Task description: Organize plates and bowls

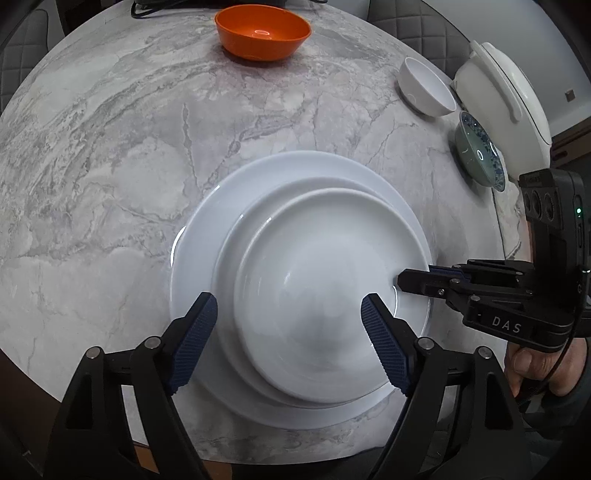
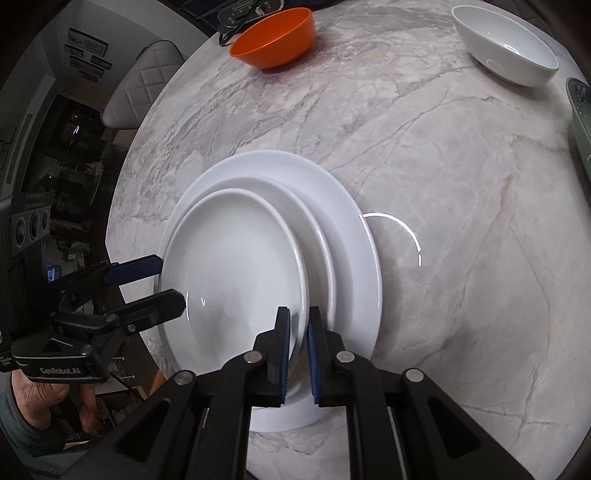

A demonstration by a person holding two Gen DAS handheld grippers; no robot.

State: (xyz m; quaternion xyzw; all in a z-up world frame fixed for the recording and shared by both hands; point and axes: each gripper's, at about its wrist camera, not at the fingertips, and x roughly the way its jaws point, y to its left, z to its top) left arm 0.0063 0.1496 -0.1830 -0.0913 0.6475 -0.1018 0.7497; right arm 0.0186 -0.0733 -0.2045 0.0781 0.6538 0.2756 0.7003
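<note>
Three white plates lie stacked on the marble table: a small top plate, a middle plate and a large bottom plate. My left gripper is open, its fingers spread wide over the stack's near side; in the right wrist view its fingers straddle the stack's left rim. My right gripper is shut on the rim of the small top plate; in the left wrist view it comes in from the right.
An orange bowl stands at the far side. A white bowl, a green patterned bowl and a white lidded pot sit at the right. Grey chairs stand beyond the table edge.
</note>
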